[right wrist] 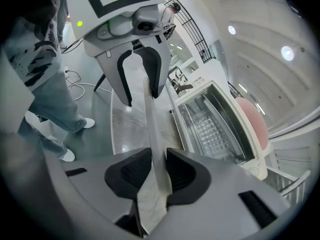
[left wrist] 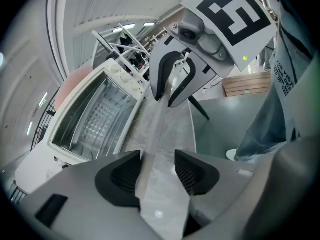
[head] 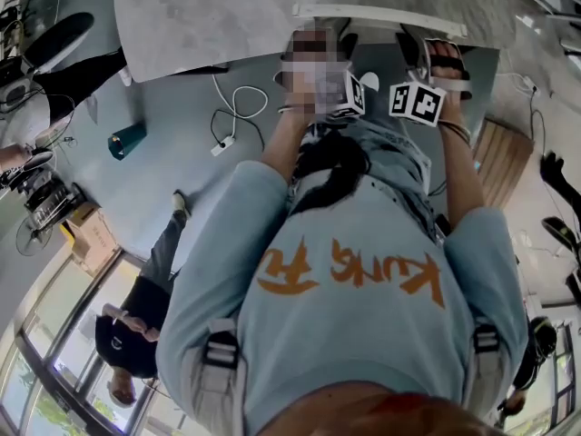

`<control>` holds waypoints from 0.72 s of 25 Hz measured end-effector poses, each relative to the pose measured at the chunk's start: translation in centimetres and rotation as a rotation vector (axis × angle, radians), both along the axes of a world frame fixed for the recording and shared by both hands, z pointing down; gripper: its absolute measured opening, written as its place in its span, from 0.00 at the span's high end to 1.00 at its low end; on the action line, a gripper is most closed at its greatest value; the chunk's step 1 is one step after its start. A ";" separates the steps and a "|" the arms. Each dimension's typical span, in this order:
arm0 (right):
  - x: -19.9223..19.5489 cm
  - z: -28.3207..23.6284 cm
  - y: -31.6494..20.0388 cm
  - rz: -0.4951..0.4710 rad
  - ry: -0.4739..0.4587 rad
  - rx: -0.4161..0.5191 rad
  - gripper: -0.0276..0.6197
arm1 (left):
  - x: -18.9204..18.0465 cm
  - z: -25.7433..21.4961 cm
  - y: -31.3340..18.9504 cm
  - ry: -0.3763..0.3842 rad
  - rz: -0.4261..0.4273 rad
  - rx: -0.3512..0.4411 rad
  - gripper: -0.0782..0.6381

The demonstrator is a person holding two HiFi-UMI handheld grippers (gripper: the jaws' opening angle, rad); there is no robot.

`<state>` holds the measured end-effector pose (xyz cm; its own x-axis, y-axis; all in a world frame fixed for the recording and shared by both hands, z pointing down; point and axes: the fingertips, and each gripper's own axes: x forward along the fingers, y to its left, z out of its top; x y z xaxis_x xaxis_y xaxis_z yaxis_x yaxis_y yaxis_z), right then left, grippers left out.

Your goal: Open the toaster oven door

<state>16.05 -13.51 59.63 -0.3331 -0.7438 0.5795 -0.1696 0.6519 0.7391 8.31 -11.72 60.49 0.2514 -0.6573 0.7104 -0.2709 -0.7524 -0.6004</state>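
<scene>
Black pads [right wrist: 131, 173] of my right gripper [right wrist: 152, 174] were pinched narrow onto a pale bar [right wrist: 151, 119]. My left gripper [left wrist: 157, 171] straddled the same bar further along, jaws moderately apart, with a gap showing on one side. Just beside the bar, the white toaster oven [right wrist: 255, 164] stood on the marbled table [right wrist: 125, 129], its wire rack [right wrist: 210, 126] plain to see inside. I could not tell whether the bar was the door's handle.

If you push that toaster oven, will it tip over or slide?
Probably not tip: the toaster oven looks wide, boxy and low. It might slide, since the marble tabletop looks smooth. Its see-through front is likely glass, so fragile.
</scene>
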 end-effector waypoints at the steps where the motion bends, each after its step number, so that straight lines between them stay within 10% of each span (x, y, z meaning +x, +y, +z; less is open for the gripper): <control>1: 0.0 0.3 0.3 -0.008 0.004 -0.007 0.83 | 0.1 0.5 0.4 -0.009 0.012 -0.013 0.60; 18: -0.4 4.7 2.7 -0.078 0.001 -0.109 0.53 | 0.3 4.0 2.2 -0.014 0.105 -0.052 0.43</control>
<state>15.68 -10.85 64.37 -0.3875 -0.6481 0.6556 -0.1146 0.7395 0.6633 8.64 -9.49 64.53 0.3071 -0.5898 0.7469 -0.1808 -0.8067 -0.5626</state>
